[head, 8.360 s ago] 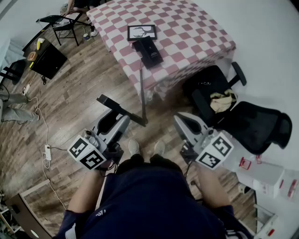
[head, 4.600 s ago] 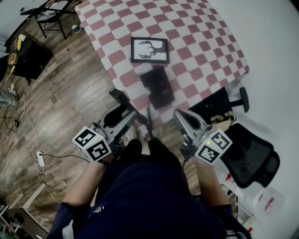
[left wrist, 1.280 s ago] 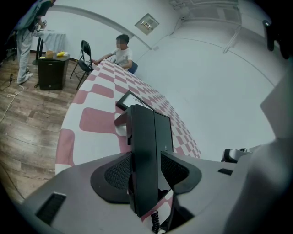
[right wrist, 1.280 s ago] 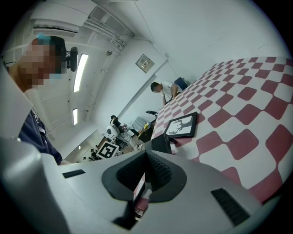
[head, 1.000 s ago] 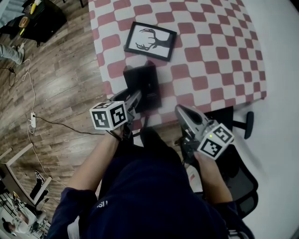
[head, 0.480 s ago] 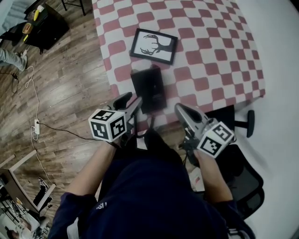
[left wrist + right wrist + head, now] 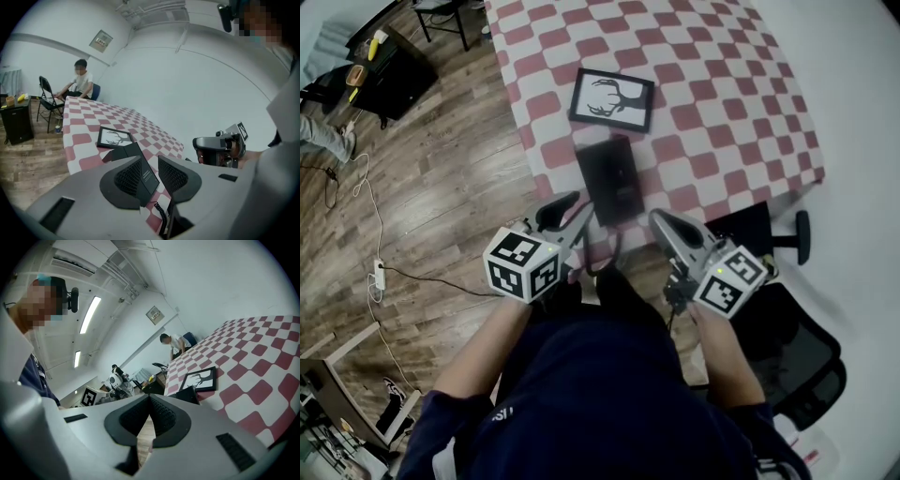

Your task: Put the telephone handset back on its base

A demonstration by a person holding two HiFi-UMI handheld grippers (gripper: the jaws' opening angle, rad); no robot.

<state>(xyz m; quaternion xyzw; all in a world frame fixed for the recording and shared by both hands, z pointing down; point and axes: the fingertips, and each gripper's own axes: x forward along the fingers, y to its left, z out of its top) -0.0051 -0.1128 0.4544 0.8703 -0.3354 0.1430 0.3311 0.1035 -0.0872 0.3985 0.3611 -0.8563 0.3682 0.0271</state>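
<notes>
Jaws of left gripper: half apart, just been closing, nothing pinched. Jaws of right gripper: together, empty. Ahead: telephone at near edge of checked table, handset not separable in the dark shape. Coiled cord legible in left gripper view only. Behind: picture frame.

Cannot tell from the head view whether the handset lies on the telephone: too dark and small. Loses part of it, in the left gripper view, behind the left gripper, jaws just closing with nothing between, and the coiled cord's lower end too. Shows only one corner past the right gripper. Hides the near chair partly behind the right arm.
</notes>
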